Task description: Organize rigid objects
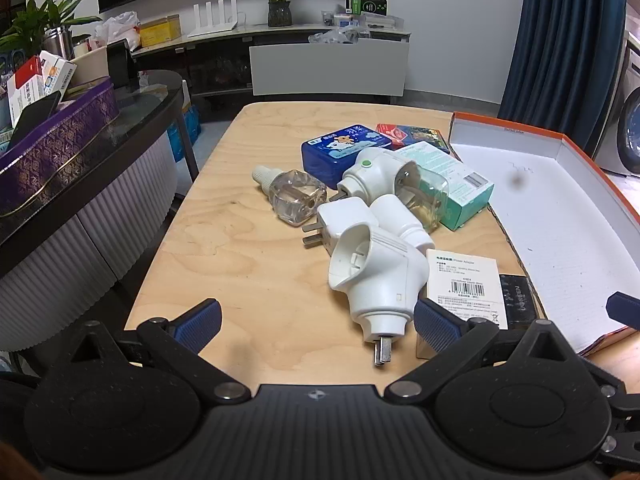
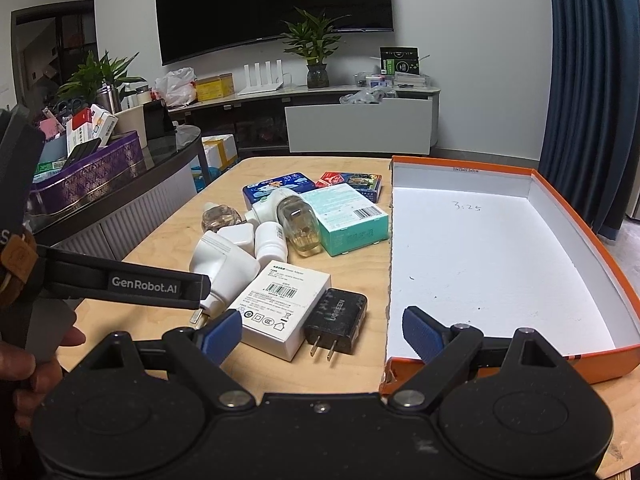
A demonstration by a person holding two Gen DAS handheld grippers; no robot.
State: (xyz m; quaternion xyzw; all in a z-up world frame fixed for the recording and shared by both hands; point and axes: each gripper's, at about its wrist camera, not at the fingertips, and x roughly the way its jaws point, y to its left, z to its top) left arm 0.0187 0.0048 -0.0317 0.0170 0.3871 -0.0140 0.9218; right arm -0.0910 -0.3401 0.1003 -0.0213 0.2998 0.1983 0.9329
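My left claw [image 1: 318, 322] and right claw [image 2: 322, 334] both stand apart, holding nothing. The white plug adapter [image 1: 376, 276] lies on the counter [image 1: 224, 248], just before my left claw. It looks light, stiff and smooth; I would grip its round body, not the prongs.

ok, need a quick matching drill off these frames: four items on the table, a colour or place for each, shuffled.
Items:
1. charger
2. tin
3. carton
4. tray

Descriptions:
A. teal, leaning on other items
B. orange outside, white inside, nothing in it
C. black, prongs toward the camera
D. blue, cartoon lid, far side of the pile

Pairs: 1-C, 2-D, 3-A, 4-B
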